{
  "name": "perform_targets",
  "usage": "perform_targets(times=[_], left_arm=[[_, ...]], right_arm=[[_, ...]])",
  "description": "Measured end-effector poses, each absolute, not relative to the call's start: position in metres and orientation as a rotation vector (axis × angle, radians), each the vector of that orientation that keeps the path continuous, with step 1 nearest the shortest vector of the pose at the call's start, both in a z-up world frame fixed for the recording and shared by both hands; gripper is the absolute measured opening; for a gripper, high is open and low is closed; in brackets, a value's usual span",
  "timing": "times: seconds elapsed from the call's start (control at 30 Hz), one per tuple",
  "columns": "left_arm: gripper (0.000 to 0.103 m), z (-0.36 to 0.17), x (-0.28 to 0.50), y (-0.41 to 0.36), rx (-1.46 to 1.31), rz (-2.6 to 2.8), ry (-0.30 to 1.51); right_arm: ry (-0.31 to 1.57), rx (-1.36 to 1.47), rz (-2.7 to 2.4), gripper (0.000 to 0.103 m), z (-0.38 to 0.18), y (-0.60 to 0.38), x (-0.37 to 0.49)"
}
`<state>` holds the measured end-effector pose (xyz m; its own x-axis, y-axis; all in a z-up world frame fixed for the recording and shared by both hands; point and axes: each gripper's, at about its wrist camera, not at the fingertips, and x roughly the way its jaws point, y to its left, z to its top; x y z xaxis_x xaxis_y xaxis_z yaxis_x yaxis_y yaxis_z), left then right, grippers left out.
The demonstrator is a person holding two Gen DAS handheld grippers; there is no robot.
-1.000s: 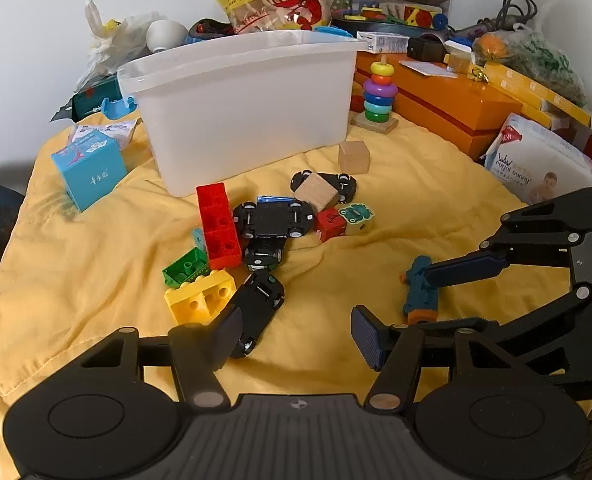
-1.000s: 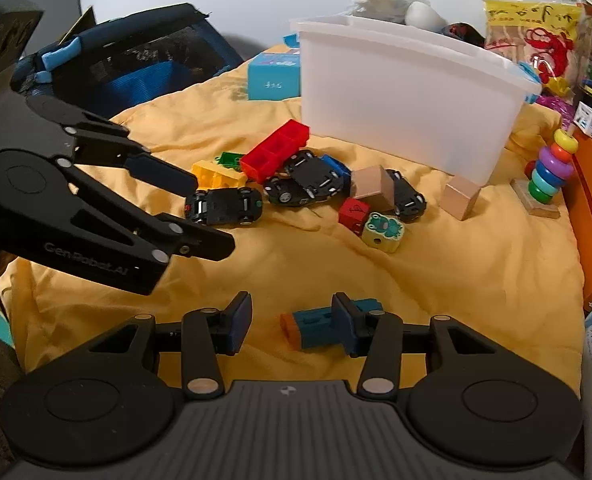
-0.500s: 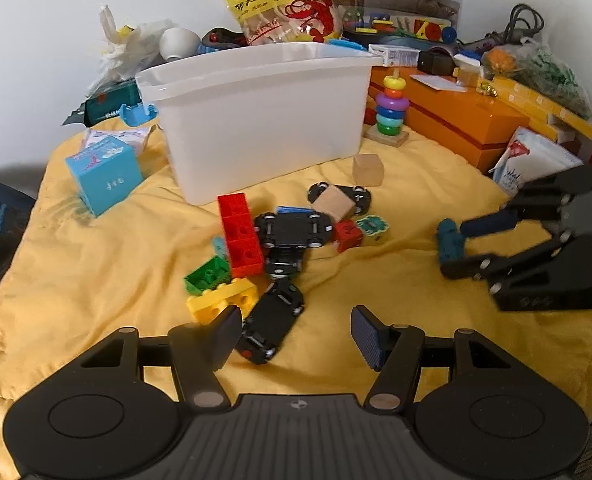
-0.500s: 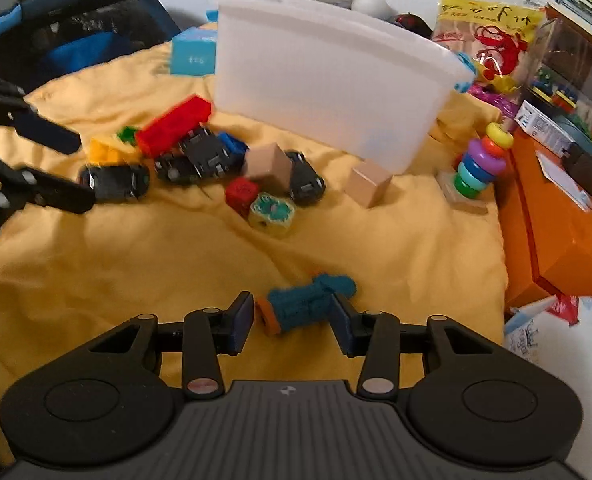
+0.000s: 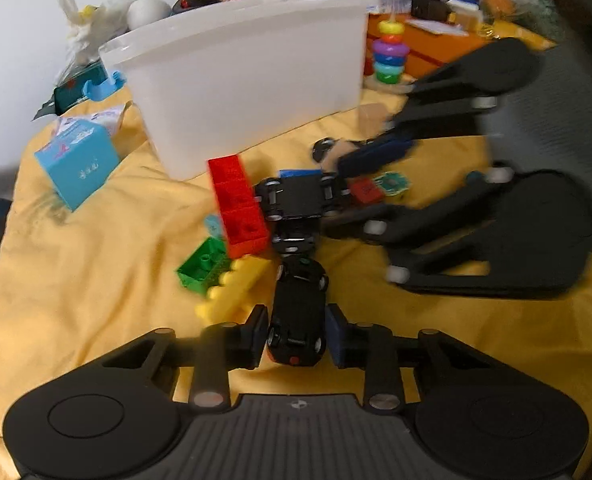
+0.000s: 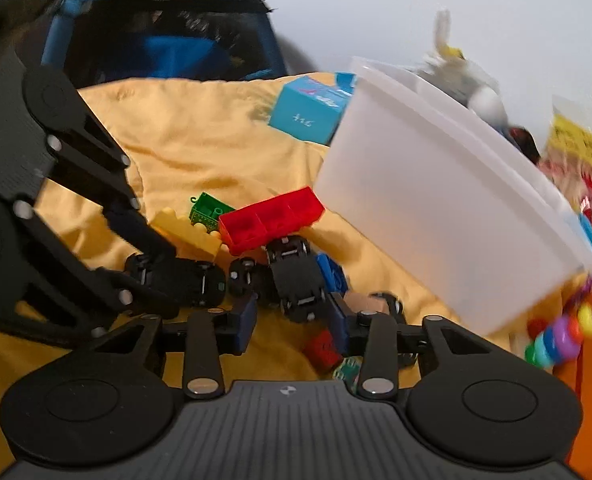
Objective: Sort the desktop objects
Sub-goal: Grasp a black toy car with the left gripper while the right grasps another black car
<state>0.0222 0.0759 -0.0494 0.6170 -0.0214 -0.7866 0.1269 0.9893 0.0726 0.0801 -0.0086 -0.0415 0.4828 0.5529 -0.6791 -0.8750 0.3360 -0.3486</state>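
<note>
Left claw (image 5: 296, 338) first: its two pads sit either side of the nearest black toy car (image 5: 298, 312), flanks touching or all but touching, so it looks closed on the car, though the blur leaves actual contact uncertain. That car lies nose-away, long axis running straight along the fingers toward the white bin (image 5: 248, 92). Moving right, the right claw (image 6: 292, 320) is spread open, reaching into the pile around a second upturned black car (image 6: 298, 280), which lies just ahead, slightly angled, beside the red brick (image 6: 270, 222) on the yellow cloth (image 6: 200, 148).
</note>
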Motion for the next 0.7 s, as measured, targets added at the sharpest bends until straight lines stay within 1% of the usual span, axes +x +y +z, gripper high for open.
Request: perform_targets(times=[0.1,0.2,0.27,0.33,0.37,0.4,0.43,0.53,0.57,0.7], left_arm=[[0.034,-0.048,0.007,0.058,0.217,-0.119,0.889],[0.034,-0.046,-0.008,0.050,0.249,-0.123,0.883],[0.034,-0.045,-0.011,0.053,0.228,-0.105,0.892],[0.034,-0.044,-0.012,0.057,0.217,-0.077,0.893],[0.034,-0.043,-0.013,0.060,0.216,-0.065,0.889],[0.034,-0.042,-0.012,0.063,0.217,-0.055,0.883],[0.034,-0.041,-0.013,0.064,0.220,-0.045,0.878],[0.034,-0.037,-0.014,0.065,0.254,-0.021,0.853],[0.035,-0.037,-0.013,0.063,0.274,-0.011,0.847],[0.034,-0.041,-0.008,0.061,0.355,0.022,0.838]], right_arm=[[0.446,-0.824,0.991,0.038,-0.045,-0.002,0.078],[0.418,-0.882,1.002,0.031,-0.051,0.004,0.077],[0.389,-0.905,0.992,0.030,-0.054,0.007,0.078],[0.396,-0.911,0.987,0.020,-0.056,0.009,0.082],[0.404,-0.896,0.985,0.019,-0.055,0.008,0.084],[0.420,-0.873,0.986,0.018,-0.053,0.005,0.085],[0.440,-0.844,0.990,0.014,-0.049,0.002,0.085],[0.499,-0.723,0.994,0.012,-0.030,-0.013,0.082],[0.533,-0.664,0.995,0.010,-0.023,-0.022,0.081],[0.733,-0.391,1.007,0.009,-0.009,-0.063,0.082]])
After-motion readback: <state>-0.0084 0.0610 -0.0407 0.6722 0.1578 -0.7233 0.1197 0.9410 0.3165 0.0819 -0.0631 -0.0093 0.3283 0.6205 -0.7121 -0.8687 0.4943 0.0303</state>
